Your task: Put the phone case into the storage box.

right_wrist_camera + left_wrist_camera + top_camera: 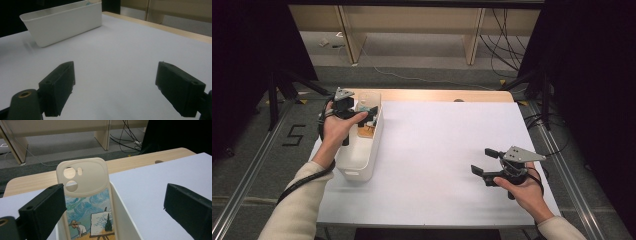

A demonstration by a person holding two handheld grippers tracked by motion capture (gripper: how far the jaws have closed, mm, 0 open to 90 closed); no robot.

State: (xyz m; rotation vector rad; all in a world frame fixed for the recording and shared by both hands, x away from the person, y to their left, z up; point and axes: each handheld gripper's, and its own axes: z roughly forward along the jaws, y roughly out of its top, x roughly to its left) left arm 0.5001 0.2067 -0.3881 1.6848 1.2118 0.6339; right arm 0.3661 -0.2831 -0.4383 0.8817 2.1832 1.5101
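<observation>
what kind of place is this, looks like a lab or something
Probably a lab or a data-recording workspace rather than a home. A white-topped table stands amid dark stands and floor rails, loose cables trail across the floor behind, and the left tongs and right tongs carry cameras.

High view looks down over the table; both gripper views (low, close) share the white bin [362,150].

The storage bin [360,159] sits on the table [437,165] at its left side, running front to back; a phone case [86,202] stands upright in the bin's far end; the left gripper [364,116] is over that end; the right gripper [484,161] is well apart, over the table's near right.
</observation>
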